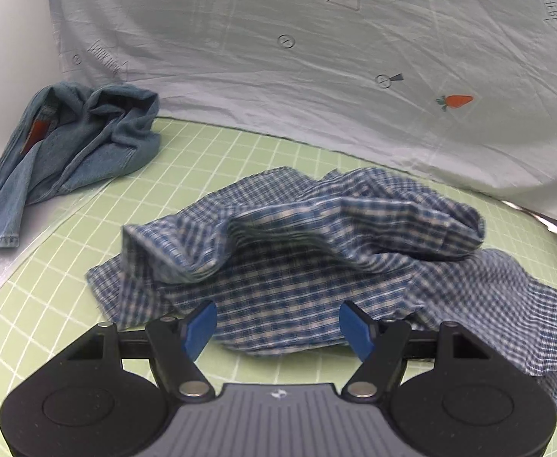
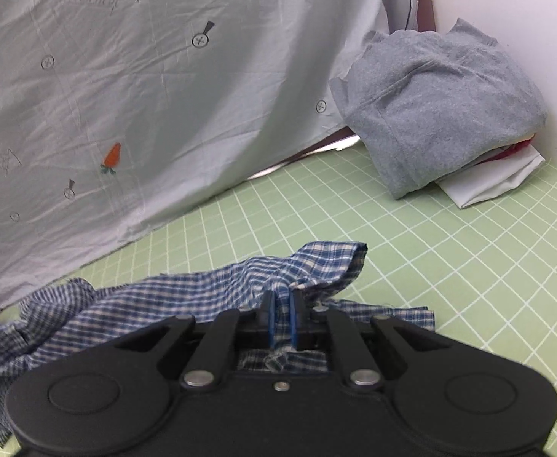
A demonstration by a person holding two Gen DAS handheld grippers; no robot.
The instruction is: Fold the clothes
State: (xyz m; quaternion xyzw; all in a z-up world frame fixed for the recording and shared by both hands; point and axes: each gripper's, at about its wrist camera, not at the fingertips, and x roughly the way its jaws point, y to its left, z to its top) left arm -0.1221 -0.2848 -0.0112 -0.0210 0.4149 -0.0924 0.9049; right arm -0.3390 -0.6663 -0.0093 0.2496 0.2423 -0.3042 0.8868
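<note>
**Q:** How do the fingers stand, and what do they hold?

**A:** The right gripper (image 2: 282, 318) has its blue pads pressed together on a gathered edge of the checked shirt (image 1: 297, 251); cloth bunches up just beyond the tips. The left gripper (image 1: 278, 327) has its fingers spread wide and holds nothing; the shirt's near hem lies between and just ahead of its pads.

**Q:** Where does the shirt lie, taken from that pinch outward?

**A:** It is rumpled on the green grid mat (image 2: 449, 266), with a raised ridge running crosswise to the left gripper's fingers. From the pinch the cloth stretches away toward the left gripper's side. So the right hand is on one end, and the left is the nearer to the free end.

**Q:** What lies around the shirt?

**A:** Beyond it hangs the carrot-print sheet (image 1: 316, 57). Far to its left lies the crumpled denim garment (image 1: 76, 144); well apart to its right sits the grey garment (image 2: 442, 106) on a small stack.
</note>
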